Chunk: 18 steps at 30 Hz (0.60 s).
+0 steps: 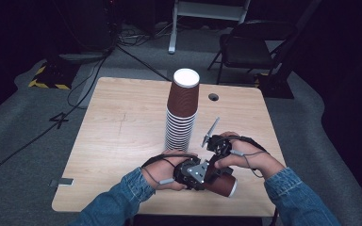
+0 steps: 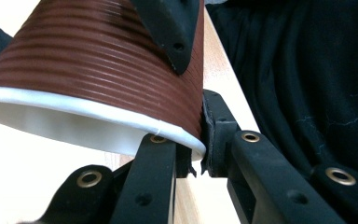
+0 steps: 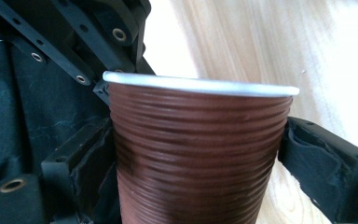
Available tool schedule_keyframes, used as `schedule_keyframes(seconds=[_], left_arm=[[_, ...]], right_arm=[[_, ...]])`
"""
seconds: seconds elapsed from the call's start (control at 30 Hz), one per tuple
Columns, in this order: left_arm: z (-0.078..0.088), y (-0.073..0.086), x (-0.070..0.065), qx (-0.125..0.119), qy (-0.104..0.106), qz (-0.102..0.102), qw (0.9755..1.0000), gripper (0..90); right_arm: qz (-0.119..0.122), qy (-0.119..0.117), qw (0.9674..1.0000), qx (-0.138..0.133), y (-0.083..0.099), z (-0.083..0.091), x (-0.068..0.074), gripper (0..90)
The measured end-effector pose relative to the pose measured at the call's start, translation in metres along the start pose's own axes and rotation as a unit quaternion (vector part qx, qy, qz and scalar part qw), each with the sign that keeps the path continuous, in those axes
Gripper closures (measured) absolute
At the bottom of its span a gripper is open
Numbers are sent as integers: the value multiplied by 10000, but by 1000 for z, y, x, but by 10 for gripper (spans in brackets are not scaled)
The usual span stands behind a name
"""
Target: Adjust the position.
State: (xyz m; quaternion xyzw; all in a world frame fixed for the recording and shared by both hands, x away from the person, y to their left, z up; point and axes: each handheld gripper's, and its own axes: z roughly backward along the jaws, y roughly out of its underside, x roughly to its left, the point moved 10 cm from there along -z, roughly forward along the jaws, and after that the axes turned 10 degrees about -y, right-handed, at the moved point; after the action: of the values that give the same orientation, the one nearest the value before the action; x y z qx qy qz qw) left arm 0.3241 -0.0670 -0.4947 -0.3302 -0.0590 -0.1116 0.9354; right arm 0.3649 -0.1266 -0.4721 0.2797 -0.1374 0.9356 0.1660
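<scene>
Currently a single brown ribbed paper cup [image 1: 222, 184] lies tilted near the table's [image 1: 122, 141] near edge, right of centre, held between both grippers. On the right gripper [image 3: 200, 158], the fingers [image 3: 324, 163] pinch the cup's ribbed wall from either side. On the left gripper [image 2: 193, 158], the fingers [image 2: 151, 168] pinch the white rim. From above, hands hide most of the cup. A tall stack of cups [image 1: 181, 113] stands farther off, mid-table.
</scene>
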Motion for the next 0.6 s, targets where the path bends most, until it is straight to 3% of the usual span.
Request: schedule_keyframes(seconds=[0.27, 0.6], left_arm=[[0, -1, -1, -47, 30, -28, 10000, 830], [0, -1, 0, -87, -10, -45, 10000, 829]], right_arm=[[-40, -172, 9996, 214, 1, -7, -1, 90], [-47, -238, 9996, 161, 1, -10, -3, 84]])
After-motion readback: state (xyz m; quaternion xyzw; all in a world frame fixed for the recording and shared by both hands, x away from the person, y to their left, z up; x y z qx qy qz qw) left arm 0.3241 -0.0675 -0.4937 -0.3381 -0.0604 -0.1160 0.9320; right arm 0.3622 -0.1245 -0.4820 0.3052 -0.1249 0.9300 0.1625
